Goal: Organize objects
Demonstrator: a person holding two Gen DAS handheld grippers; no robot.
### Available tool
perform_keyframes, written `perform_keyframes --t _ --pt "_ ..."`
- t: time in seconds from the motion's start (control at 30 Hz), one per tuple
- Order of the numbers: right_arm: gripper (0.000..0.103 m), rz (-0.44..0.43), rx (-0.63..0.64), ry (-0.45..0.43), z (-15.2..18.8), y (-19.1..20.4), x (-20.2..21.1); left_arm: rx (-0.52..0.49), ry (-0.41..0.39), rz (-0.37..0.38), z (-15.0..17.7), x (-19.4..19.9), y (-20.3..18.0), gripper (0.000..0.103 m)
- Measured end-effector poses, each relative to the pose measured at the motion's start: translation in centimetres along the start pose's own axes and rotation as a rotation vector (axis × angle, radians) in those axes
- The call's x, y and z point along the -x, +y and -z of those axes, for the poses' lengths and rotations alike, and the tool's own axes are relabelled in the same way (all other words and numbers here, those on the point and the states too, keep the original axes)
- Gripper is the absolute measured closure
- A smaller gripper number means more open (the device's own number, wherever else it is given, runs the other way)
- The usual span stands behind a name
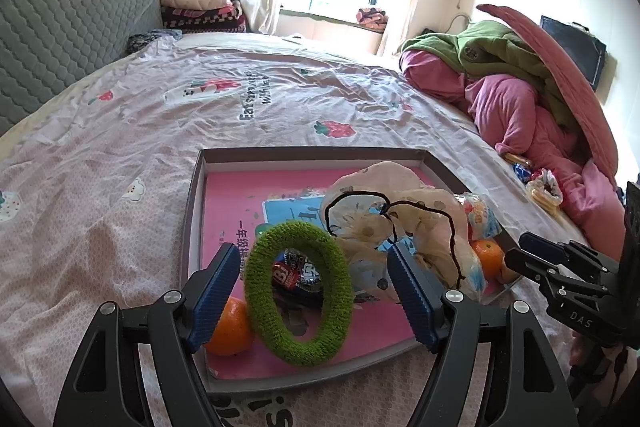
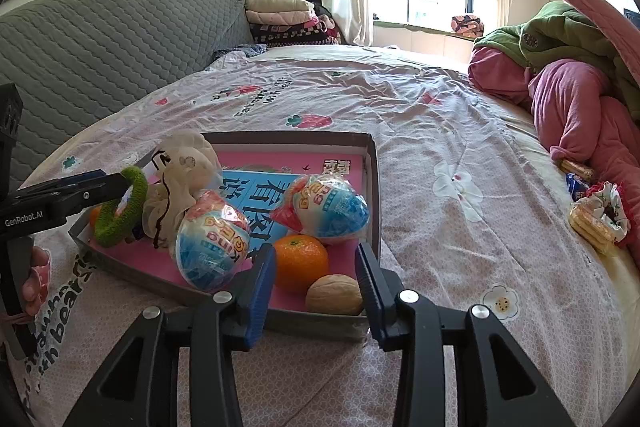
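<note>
Left gripper hangs over the near-left part of the tray, fingers spread wide. Green fuzzy ring sits between the blue pads; right wrist view shows the ring at the tip of that gripper, lifted above the tray floor, but whether a pad actually pinches it — can't tell. Gripper body reads "GenRobot.AI" in the right wrist view.

Right gripper at the tray's near-right corner, jaws apart w/ nothing between the pads; an orange and a walnut lie just beyond its fingers, inside the tray. "DAS" printed on its side in the left wrist view.

Tray = shallow grey box on the bed, lined w/ a pink sheet carrying a blue panel of big white Chinese characters, only partly readable. Inside: two plastic-wrapped egg-shaped toys, red/blue wrap w/ orange lettering, not legible; cream spotted fabric bundle w/ black cord; 2nd orange at the near-left corner, touching the ring's side in the left wrist view; small red-and-dark packet seen through the ring, a "B" visible.

Bedsheet: pink w/ strawberries, print "Eat straw... with..." and near the front edge "...with bears". Off the tray, at the bed's right edge near the pink blanket pile: biscuits and a blue snack pack.
</note>
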State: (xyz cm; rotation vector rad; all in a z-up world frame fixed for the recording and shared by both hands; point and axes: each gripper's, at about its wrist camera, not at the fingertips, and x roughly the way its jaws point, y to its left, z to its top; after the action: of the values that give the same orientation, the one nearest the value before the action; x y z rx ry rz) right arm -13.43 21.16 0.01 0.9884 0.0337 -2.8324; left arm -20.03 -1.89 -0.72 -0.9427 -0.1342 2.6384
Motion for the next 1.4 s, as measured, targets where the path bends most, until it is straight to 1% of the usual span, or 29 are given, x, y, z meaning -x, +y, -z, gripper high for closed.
perform_keyframes --t 0.17,0.23,0.4,0.63,0.77,0.9,0.97,1.03,1.2,1.33,1.4 --pt "0.06 0.001 0.002 -0.003 0.0 -0.1 0.1 -0.006 0.0 -0.001 0.0 0.1 -0.3 0.026" --pt "0.056 -0.002 0.002 -0.004 0.0 -0.1 0.1 -0.01 -0.001 0.005 0.1 0.4 -0.5 0.026" --pt "0.051 0.0 0.004 -0.021 -0.1 0.2 0.5 -0.013 -0.012 0.001 0.2 1.2 -1.0 0.025" --pt "0.048 -0.015 0.003 -0.055 -0.5 0.6 1.3 -0.006 -0.01 -0.051 0.5 2.6 -2.3 0.025" --pt "0.046 -0.028 0.011 -0.099 -0.8 1.1 2.4 -0.008 -0.017 -0.083 0.8 3.9 -3.3 0.024" --pt "0.041 -0.039 0.021 -0.141 -0.6 1.8 3.9 -0.019 -0.029 -0.116 1.1 5.2 -4.2 0.024" --pt "0.04 -0.04 0.025 -0.148 -0.5 2.2 4.4 -0.015 -0.035 -0.133 1.3 5.7 -4.5 0.024" --pt "0.04 -0.036 0.033 -0.15 -0.2 2.6 4.8 0.01 -0.034 -0.137 1.7 6.2 -4.5 0.024" --pt "0.038 -0.02 0.037 -0.149 0.5 3.2 5.4 0.019 -0.007 -0.162 3.0 6.6 -4.5 0.024" --pt "0.032 -0.019 0.018 -0.152 1.1 3.5 6.1 0.028 0.001 -0.191 4.1 7.1 -4.5 0.024" --pt "0.032 -0.015 0.015 -0.154 1.3 3.7 6.4 0.032 -0.005 -0.217 4.7 7.4 -4.5 0.024"
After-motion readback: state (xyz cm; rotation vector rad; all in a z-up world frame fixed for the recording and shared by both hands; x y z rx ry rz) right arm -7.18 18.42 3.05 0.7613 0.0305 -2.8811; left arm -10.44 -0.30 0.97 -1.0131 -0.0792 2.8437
